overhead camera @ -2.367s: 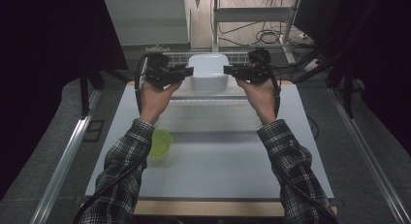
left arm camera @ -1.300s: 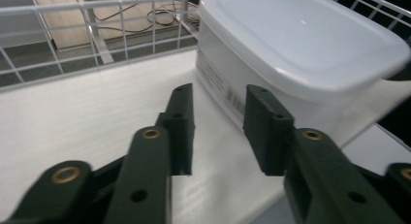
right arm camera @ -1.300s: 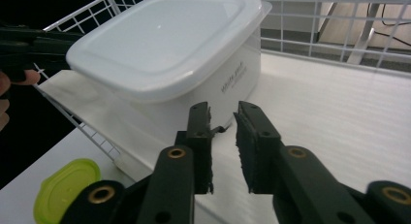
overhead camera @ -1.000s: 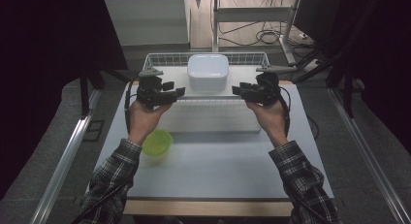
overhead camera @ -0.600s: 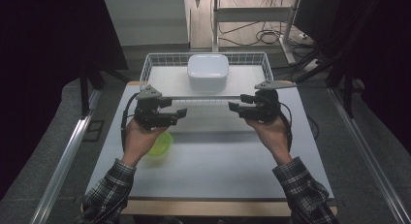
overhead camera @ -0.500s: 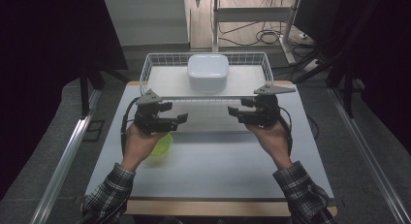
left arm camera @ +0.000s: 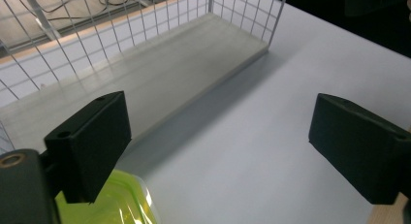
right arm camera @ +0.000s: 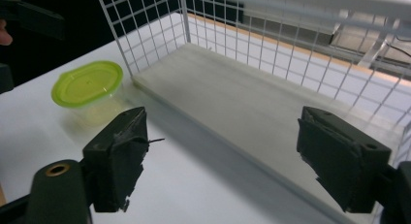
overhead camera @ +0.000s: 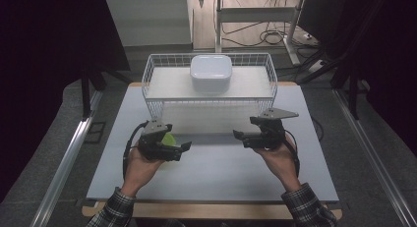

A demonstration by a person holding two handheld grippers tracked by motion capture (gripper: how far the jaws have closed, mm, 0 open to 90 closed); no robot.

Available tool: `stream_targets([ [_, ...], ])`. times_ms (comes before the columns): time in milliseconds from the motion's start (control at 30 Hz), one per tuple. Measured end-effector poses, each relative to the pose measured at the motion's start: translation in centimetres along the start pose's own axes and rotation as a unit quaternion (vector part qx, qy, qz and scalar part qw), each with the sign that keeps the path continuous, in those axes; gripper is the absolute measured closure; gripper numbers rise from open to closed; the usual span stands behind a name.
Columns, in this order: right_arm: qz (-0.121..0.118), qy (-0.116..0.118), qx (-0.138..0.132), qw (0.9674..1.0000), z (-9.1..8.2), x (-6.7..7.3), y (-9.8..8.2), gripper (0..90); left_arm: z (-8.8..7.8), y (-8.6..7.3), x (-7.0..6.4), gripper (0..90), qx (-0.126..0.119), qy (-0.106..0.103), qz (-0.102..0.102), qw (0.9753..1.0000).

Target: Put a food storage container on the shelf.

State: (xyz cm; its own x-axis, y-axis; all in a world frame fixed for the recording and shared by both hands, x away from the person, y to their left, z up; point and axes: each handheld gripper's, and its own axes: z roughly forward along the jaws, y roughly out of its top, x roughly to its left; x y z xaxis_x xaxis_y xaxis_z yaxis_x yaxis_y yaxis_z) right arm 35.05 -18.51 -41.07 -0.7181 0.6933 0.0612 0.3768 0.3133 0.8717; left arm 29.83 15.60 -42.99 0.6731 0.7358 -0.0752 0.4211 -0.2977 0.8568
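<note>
A white lidded box (overhead camera: pixel 211 72) sits on the pale board inside a white wire basket (overhead camera: pixel 153 89) at the back of the table. My left gripper (overhead camera: pixel 184 147) hovers low over the table in front of the basket's left end; its jaws have just been opening and stand open with nothing between them (left arm camera: pixel 218 136). A lime-green lidded tub (overhead camera: pixel 168 138) peeks out from under it (left arm camera: pixel 116 204). My right gripper (overhead camera: pixel 238 136) is at the basket's right front, jaws also just opened, with nothing between them (right arm camera: pixel 223 156). The tub (right arm camera: pixel 87 83) lies beyond them.
The basket's mesh wall (right arm camera: pixel 252 44) stands close ahead of both grippers. The white tabletop (overhead camera: pixel 216 173) stretches between the two hands to its wooden front edge (overhead camera: pixel 206 210). Metal rails (overhead camera: pixel 64 163) flank the table, with cables on the floor behind.
Both grippers left the white box in the basket, drew back toward the near side and sank to just above the table. Their jaws widened. The left one now covers most of the green tub.
</note>
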Motion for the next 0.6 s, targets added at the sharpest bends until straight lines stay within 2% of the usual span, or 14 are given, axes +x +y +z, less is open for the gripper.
stream_targets([
  [100, -0.002, 0.003, 0.004, 1.0, 0.0, 0.0, -0.8, 13.3, 0.2, -0.9, -0.1, 4.7, 0.004, 0.002, 0.006, 1.0],
  [200, -0.006, 0.012, 0.009, 0.9999, 0.0, 0.2, -1.7, 9.6, 0.4, -1.9, -0.2, 3.1, -0.003, -0.004, 0.005, 1.0],
  [333, -0.011, 0.02, 0.017, 0.9996, 0.0, 0.4, -3.1, 5.2, 0.1, -3.2, -0.4, 2.4, -0.009, -0.007, -0.005, 0.9999],
  [467, -0.014, 0.032, 0.028, 0.999, 0.1, 0.6, -4.6, 2.2, -0.5, -4.4, -0.6, 2.5, -0.022, 0.004, -0.001, 0.9998],
  [533, -0.011, 0.038, 0.033, 0.9987, 0.1, 0.7, -5.3, 1.4, -0.6, -5.1, -0.8, 3.4, -0.021, 0.006, -0.001, 0.9998],
  [600, -0.009, 0.042, 0.037, 0.9984, 0.1, 0.8, -6.0, 0.6, -0.5, -5.6, -1.0, 4.2, -0.008, 0.002, 0.003, 1.0],
])
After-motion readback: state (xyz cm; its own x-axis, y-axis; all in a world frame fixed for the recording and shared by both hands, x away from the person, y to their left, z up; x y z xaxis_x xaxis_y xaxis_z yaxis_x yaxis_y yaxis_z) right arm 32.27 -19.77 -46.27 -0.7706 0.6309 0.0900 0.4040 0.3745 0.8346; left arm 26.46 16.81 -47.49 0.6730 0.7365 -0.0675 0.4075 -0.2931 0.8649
